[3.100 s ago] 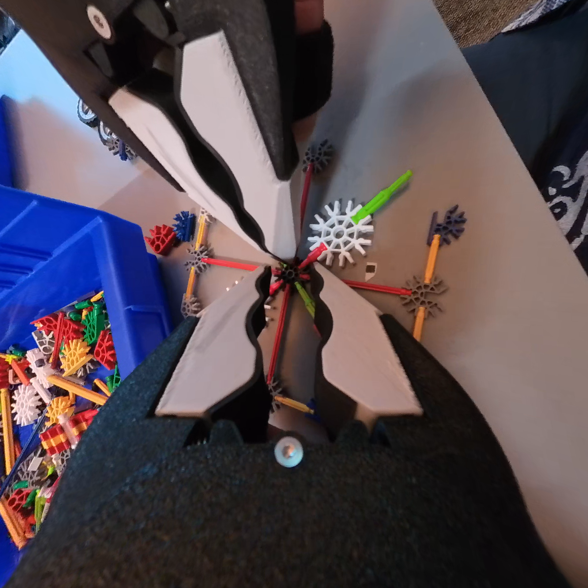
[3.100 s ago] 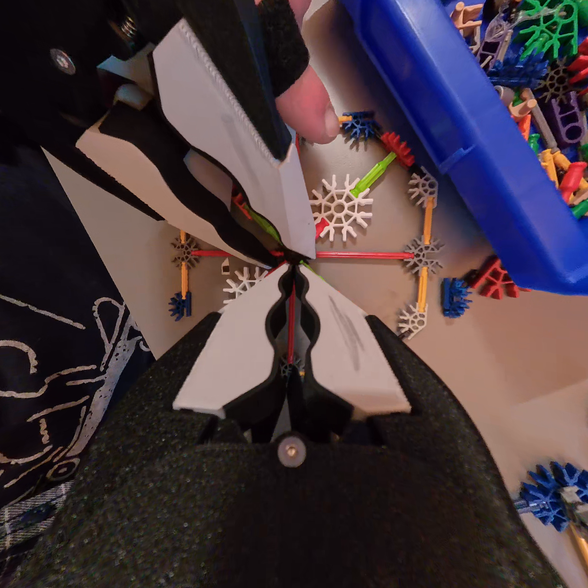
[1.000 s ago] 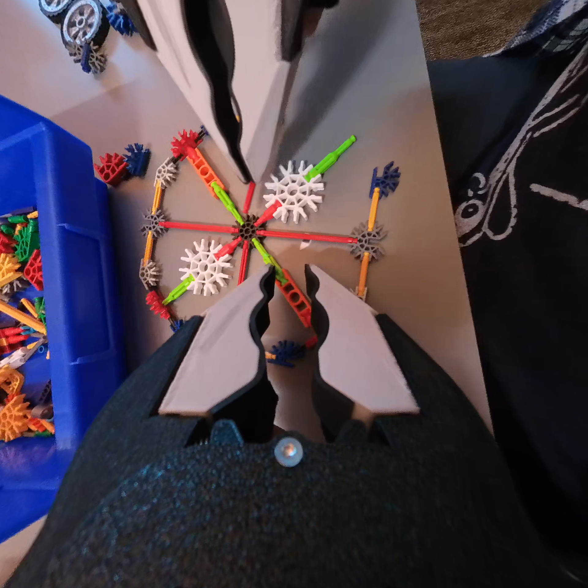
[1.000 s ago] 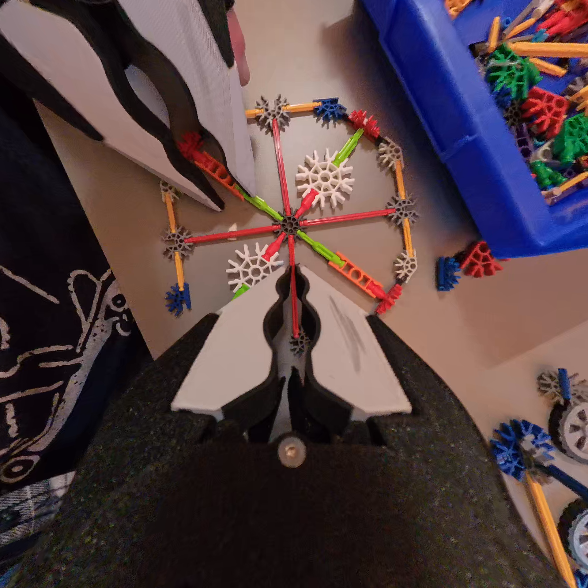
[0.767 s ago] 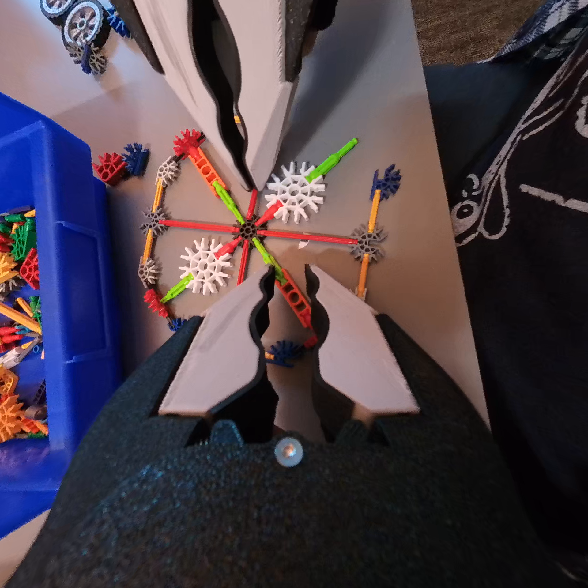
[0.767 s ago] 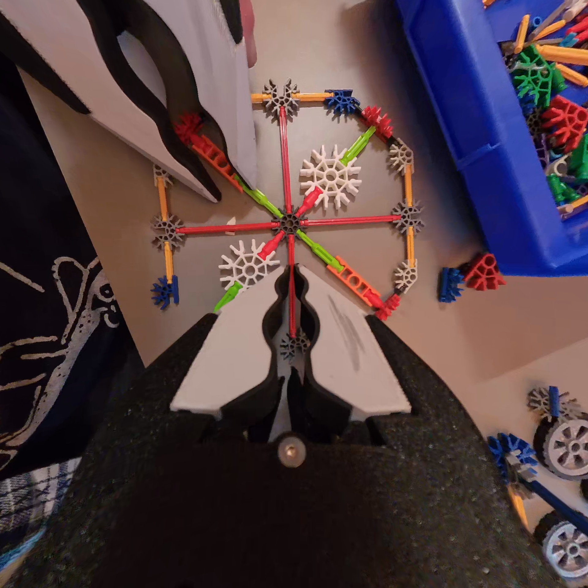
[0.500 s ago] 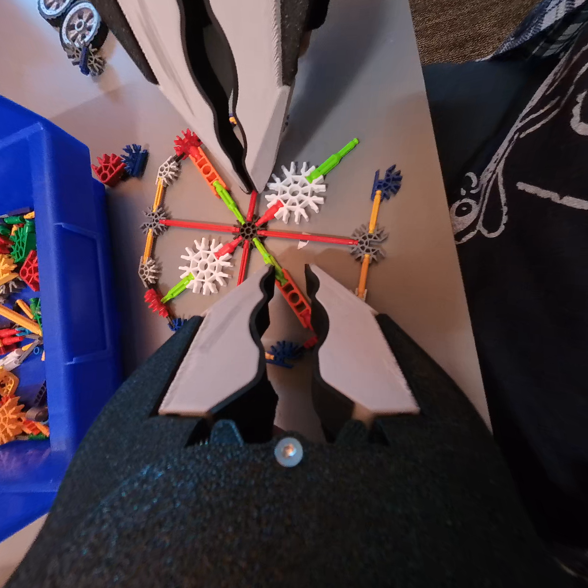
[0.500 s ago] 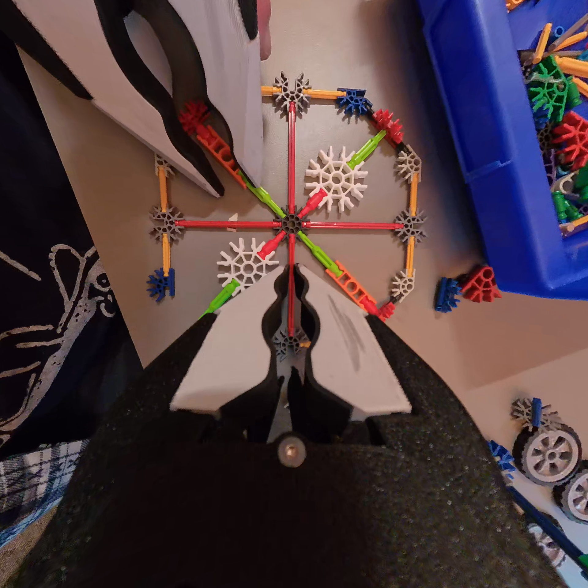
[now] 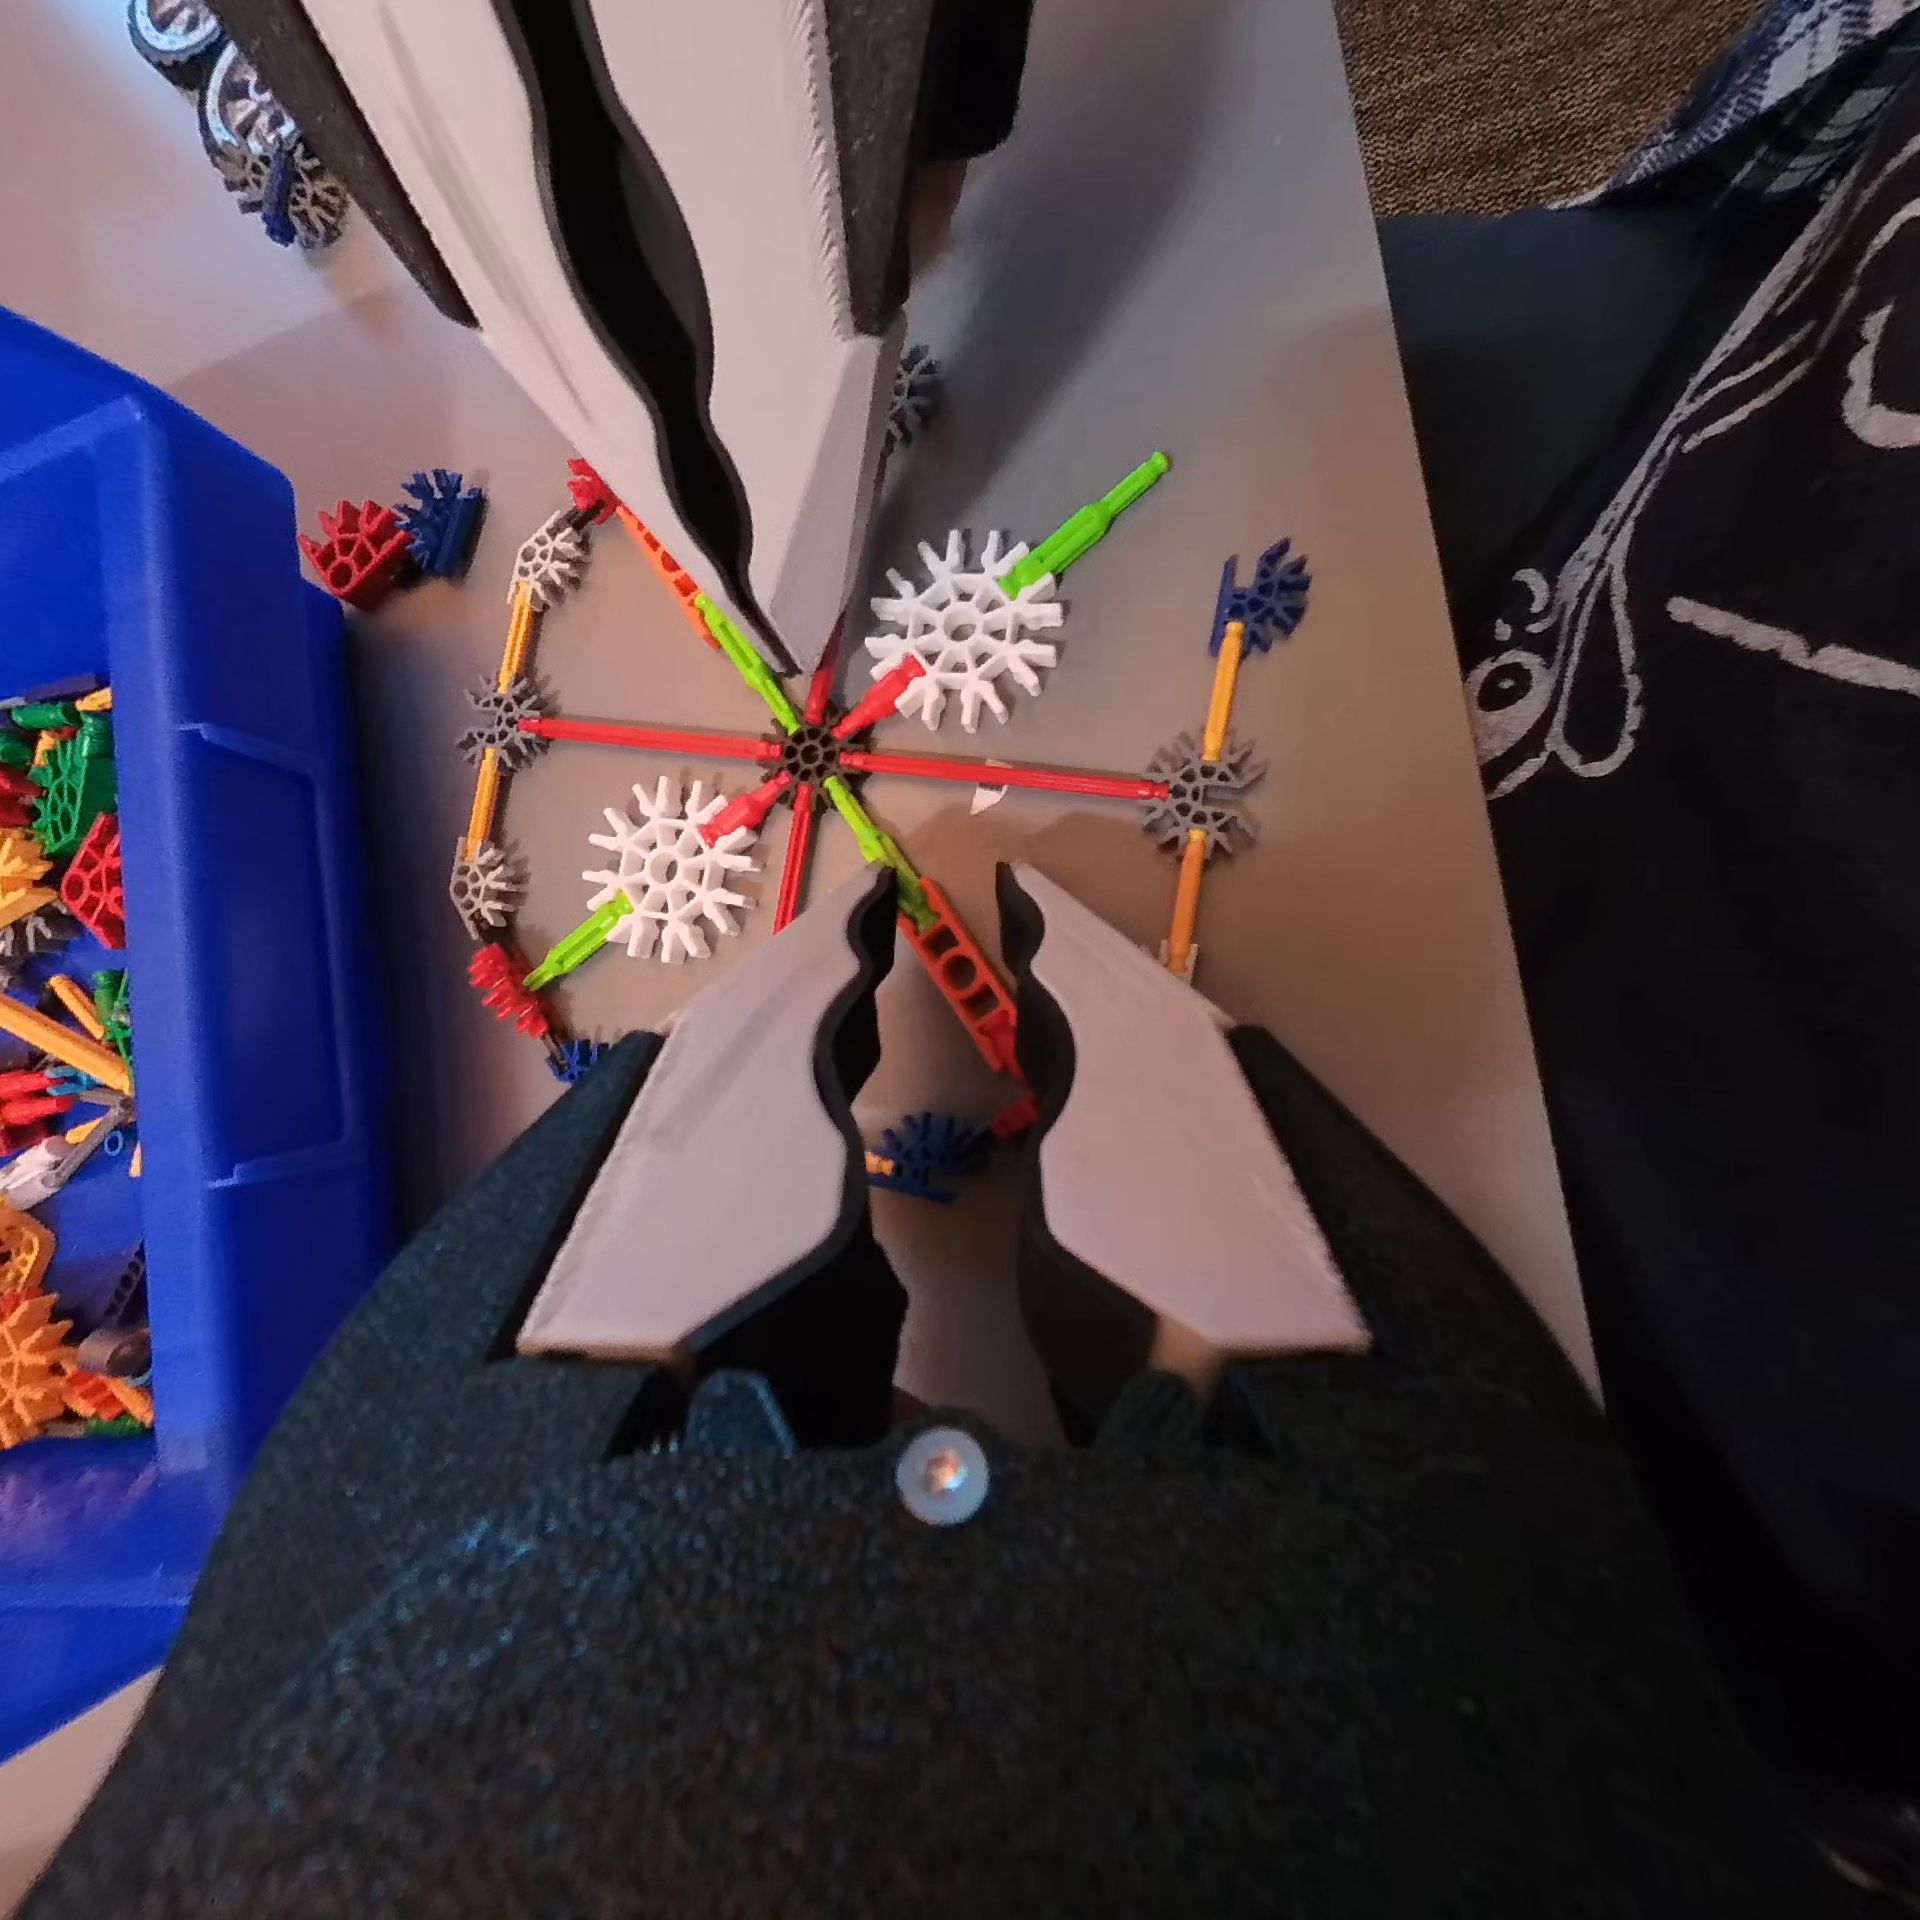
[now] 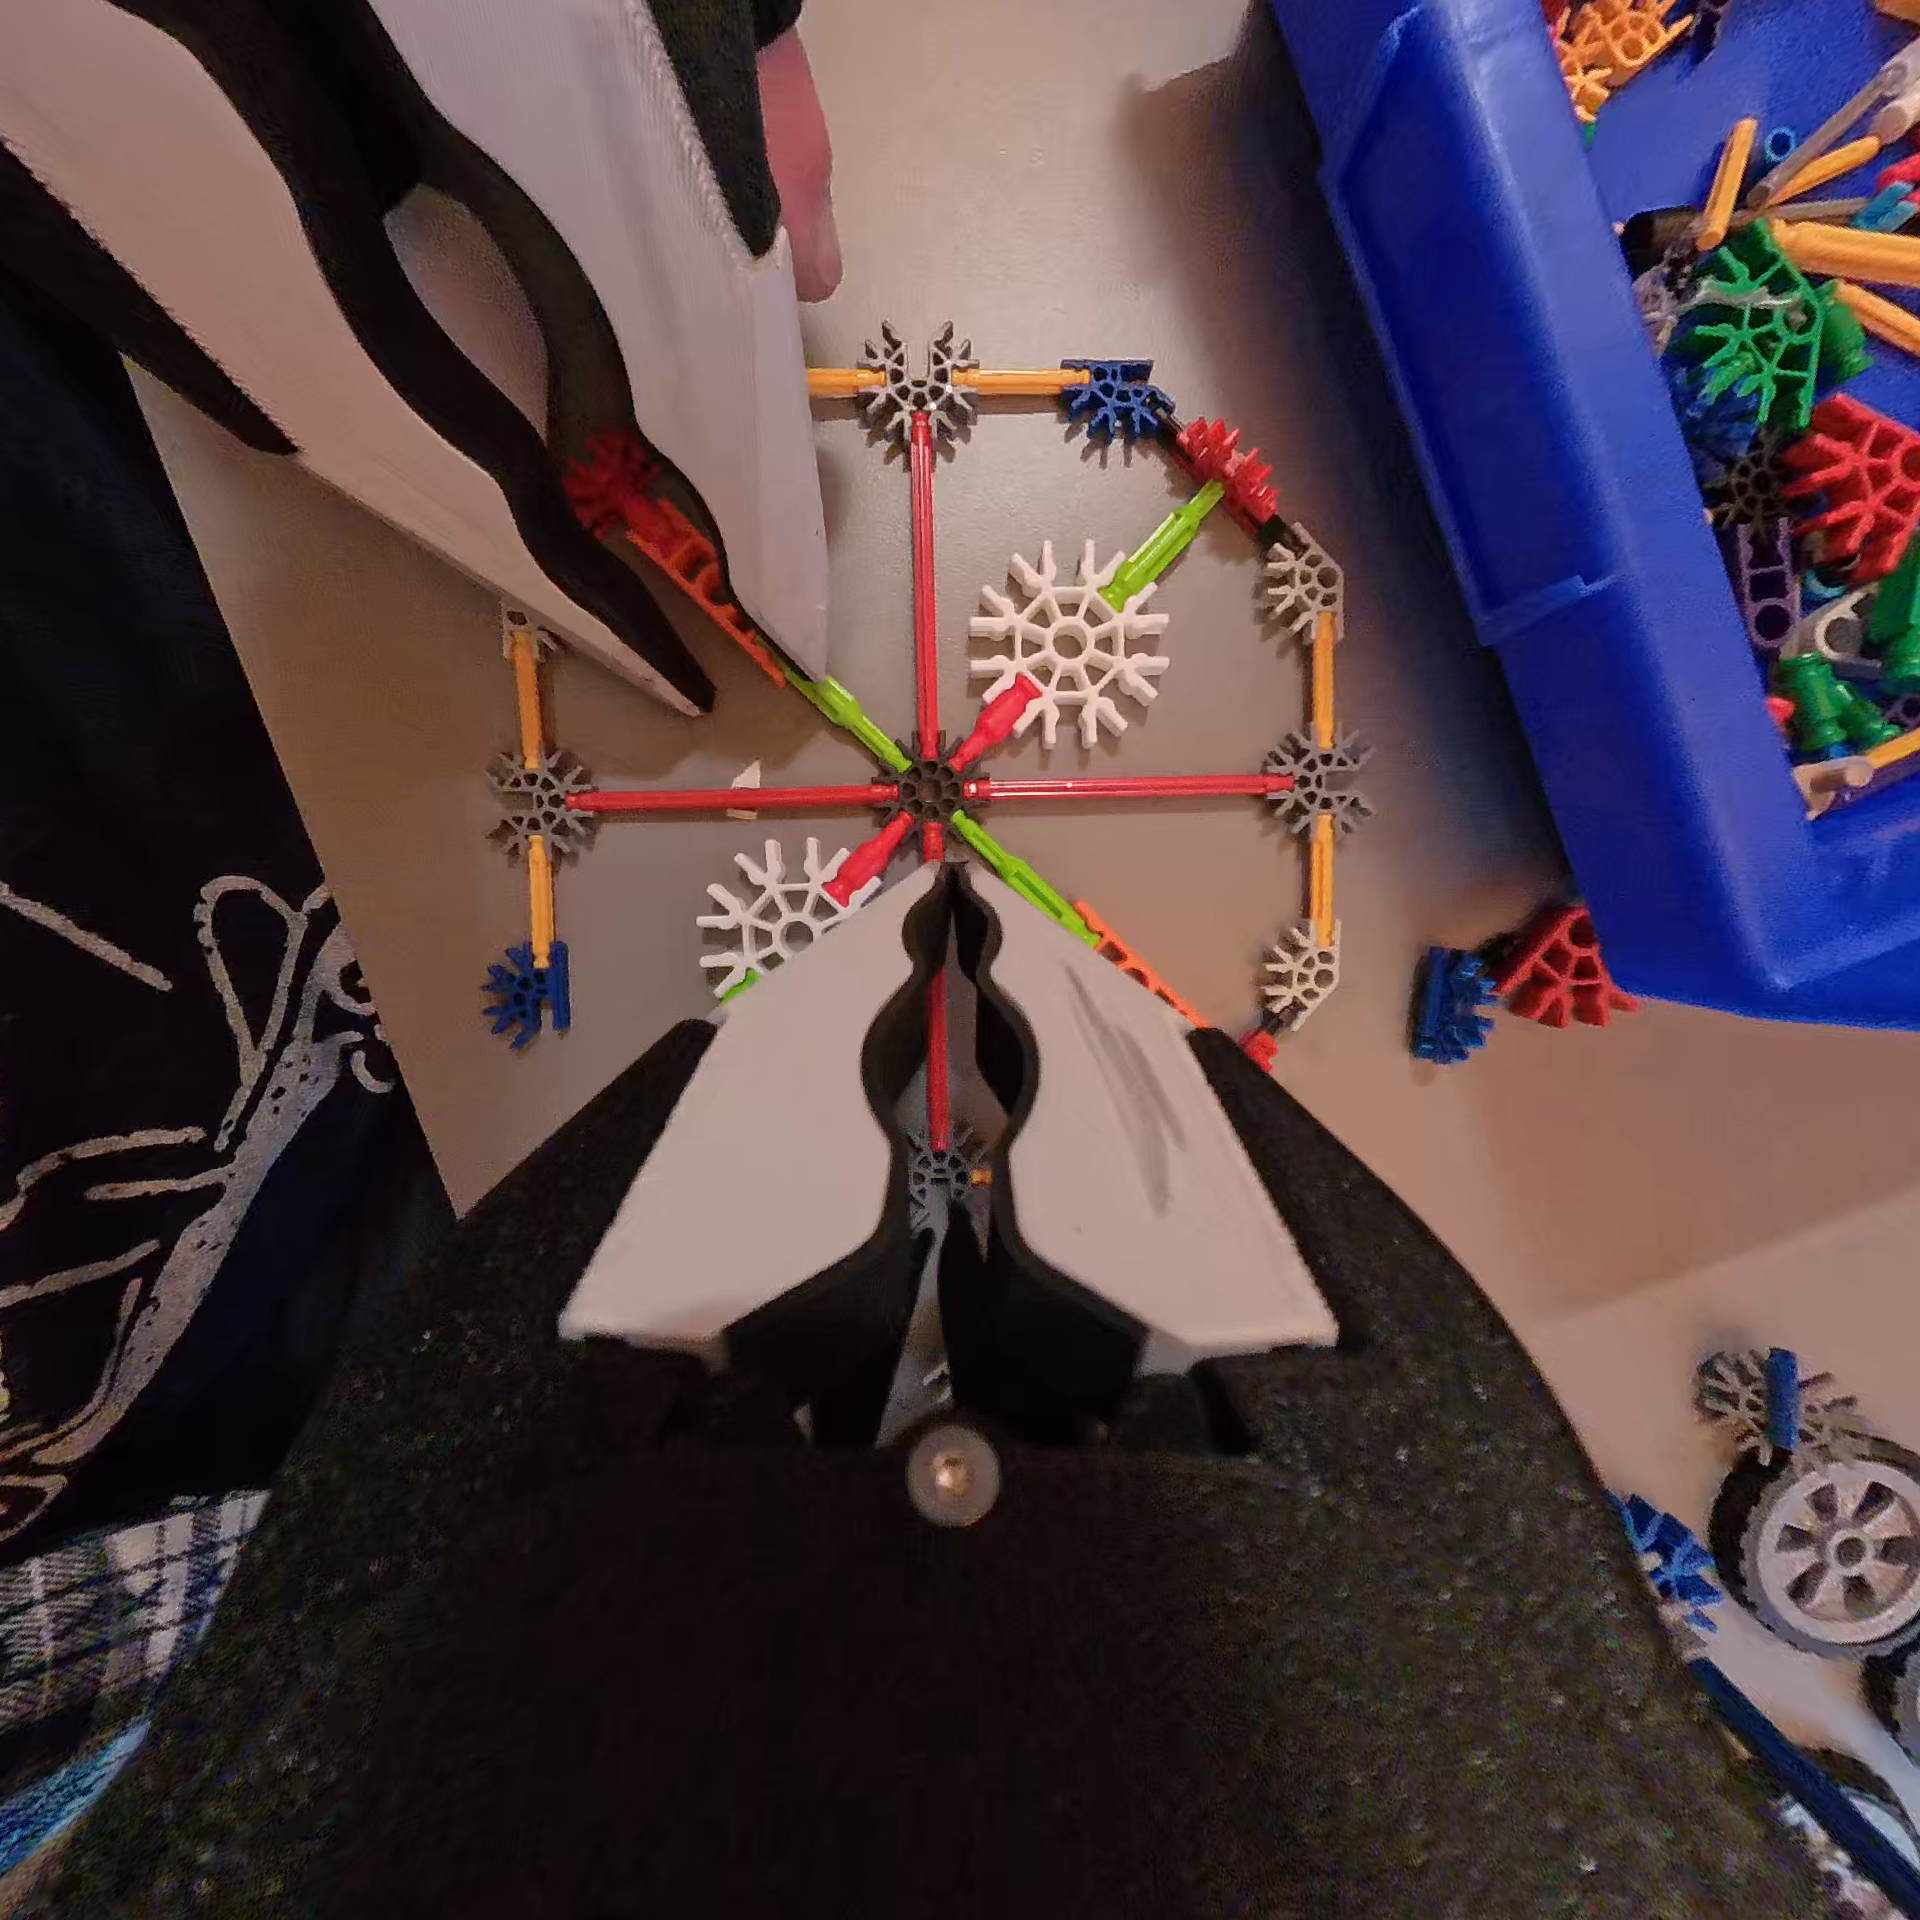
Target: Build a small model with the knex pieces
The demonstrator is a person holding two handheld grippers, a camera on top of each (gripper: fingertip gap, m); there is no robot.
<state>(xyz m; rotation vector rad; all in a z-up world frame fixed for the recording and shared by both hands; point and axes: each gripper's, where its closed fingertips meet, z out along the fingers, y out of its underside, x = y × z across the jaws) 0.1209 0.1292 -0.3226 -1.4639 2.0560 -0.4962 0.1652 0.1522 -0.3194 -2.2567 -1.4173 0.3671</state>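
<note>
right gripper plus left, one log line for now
right gripper: shut on red rod | left gripper: open, straddling orange piece | blue bin: beside wheel

In the right wrist view, the lower part of a red rod (image 10: 938,1049) is covered by the right claw (image 10: 943,883), and whether it is pinched or merely framed cannot be told. One white snowflake piece (image 10: 774,920) is partly hidden behind the same claw. The blue bin (image 10: 1538,540) is cut off by the picture's edge, as is a grey wheel (image 10: 1839,1558). In the left wrist view, an orange strut (image 9: 961,977) is partly masked by the left claw (image 9: 945,883).
</note>
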